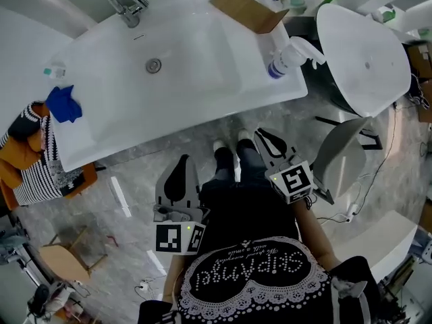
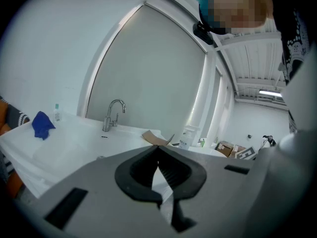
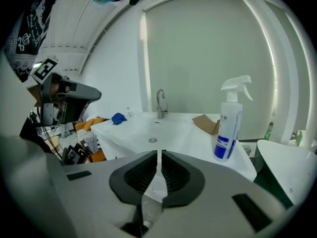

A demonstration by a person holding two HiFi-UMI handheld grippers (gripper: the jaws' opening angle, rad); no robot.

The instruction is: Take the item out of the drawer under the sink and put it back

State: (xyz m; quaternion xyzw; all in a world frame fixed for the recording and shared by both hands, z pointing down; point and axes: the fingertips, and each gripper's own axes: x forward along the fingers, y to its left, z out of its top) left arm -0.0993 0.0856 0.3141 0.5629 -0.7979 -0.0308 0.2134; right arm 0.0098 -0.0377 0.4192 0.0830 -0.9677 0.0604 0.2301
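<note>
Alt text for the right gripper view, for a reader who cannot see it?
The right gripper, shut and empty, fills the foreground, facing a white sink with a chrome tap. A spray bottle stands on the sink's right edge with cardboard behind it; a blue cloth lies at far left.

Nothing legible — shirt (image 1: 253,275) lettering too unclear.

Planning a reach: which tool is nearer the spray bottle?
Right. The right tool hangs before the sink, short of the spray bottle; the left tool is farther left and back.

A bathroom, shown by sink (image 1: 202,73) and tap (image 1: 128,7).
</note>
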